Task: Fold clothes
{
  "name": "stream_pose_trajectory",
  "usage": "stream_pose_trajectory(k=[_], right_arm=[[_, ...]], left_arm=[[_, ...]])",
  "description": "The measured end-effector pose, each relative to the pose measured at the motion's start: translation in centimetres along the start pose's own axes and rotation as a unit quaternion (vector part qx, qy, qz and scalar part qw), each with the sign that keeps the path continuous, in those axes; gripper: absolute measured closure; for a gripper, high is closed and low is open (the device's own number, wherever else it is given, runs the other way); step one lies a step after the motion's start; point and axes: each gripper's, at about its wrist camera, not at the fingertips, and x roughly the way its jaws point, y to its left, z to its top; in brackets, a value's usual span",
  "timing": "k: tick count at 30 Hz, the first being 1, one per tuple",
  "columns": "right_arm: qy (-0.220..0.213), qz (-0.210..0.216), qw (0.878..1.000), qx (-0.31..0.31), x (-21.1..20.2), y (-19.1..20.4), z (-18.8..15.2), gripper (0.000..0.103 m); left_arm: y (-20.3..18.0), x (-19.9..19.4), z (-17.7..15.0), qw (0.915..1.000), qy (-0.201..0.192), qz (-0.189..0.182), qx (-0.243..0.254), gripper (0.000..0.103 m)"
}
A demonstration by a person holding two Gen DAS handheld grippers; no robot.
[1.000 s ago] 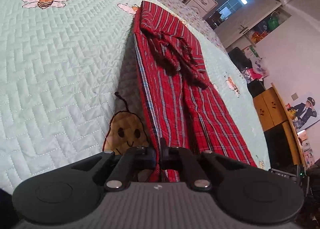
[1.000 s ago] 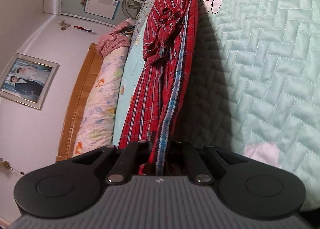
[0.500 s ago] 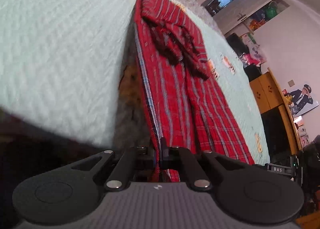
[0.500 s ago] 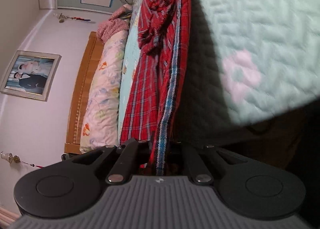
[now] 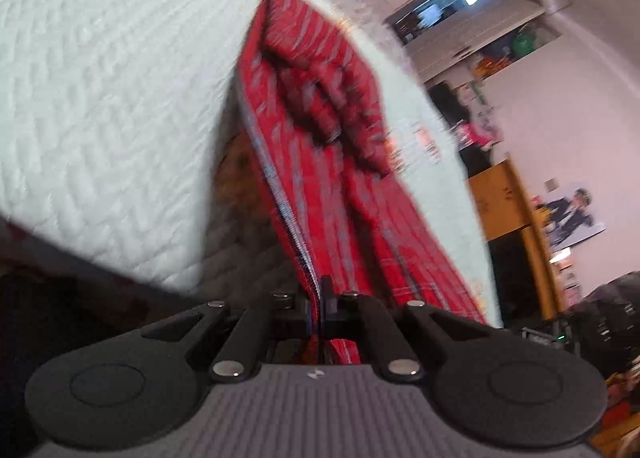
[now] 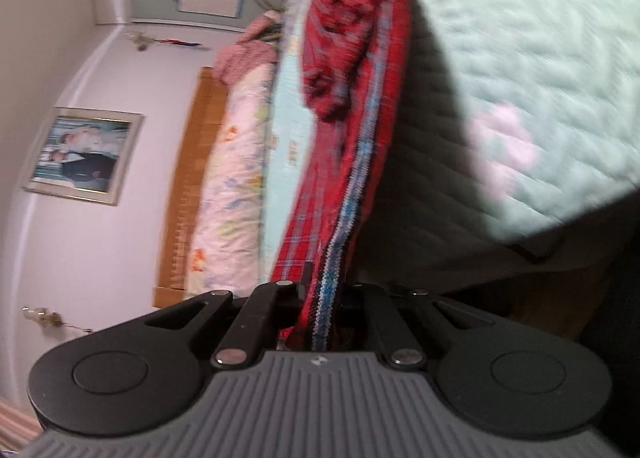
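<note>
Mint-green quilted bedding is filling the background in both views, with a wooden headboard being seen at 9 o'clock in the right wrist view. Red plaid trousers are being stretched out over the quilt toward 12 o'clock, their far part lying on it. The striped edge of the trousers is being clamped tight by the left gripper, and the right gripper is likewise being kept clenched on that edge.
</note>
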Motion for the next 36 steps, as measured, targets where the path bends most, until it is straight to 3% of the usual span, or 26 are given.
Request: stream_pose_trajectory(k=[8, 13, 17, 21, 28, 30, 33, 34, 36], right_arm=[[-0.032, 0.092, 0.995, -0.031, 0.7, 7.6, 7.2, 0.098], [-0.06, 0.123, 0.99, -0.037, 2.6, 11.0, 14.7, 0.098], [-0.082, 0.138, 0.987, -0.021, 5.4, 11.2, 21.8, 0.098], [-0.095, 0.129, 0.987, 0.002, 9.4, 9.4, 29.4, 0.098], [-0.116, 0.063, 0.99, 0.052, 16.6, 1.0, 39.9, 0.098], [-0.096, 0.057, 0.989, 0.099, 18.9, -2.9, 42.1, 0.086], [-0.091, 0.056, 0.984, 0.144, 20.6, -6.6, 43.3, 0.065], [-0.093, 0.07, 0.983, 0.142, 20.8, -6.8, 43.4, 0.06], [-0.099, 0.103, 0.981, 0.131, 21.0, -6.5, 43.6, 0.035]], left_arm=[[-4.9, -1.2, 9.2, 0.9936, -0.072, -0.087, -0.008, 0.101], [-7.2, 0.7, 17.1, 0.9901, -0.095, -0.102, -0.017, 0.1], [-8.0, 4.8, 23.6, 0.9914, -0.095, -0.088, -0.018, 0.1], [-6.8, 10.5, 30.0, 0.9947, -0.087, -0.05, -0.02, 0.1], [-0.5, 22.9, 38.2, 0.9961, -0.054, 0.022, -0.066, 0.1], [2.2, 26.5, 39.5, 0.9948, -0.028, 0.033, -0.092, 0.099], [6.4, 29.4, 39.9, 0.9831, 0.007, 0.009, -0.183, 0.098], [7.1, 29.4, 40.0, 0.9794, 0.009, -0.009, -0.202, 0.094], [7.2, 28.9, 40.6, 0.9792, 0.011, -0.047, -0.197, 0.072]])
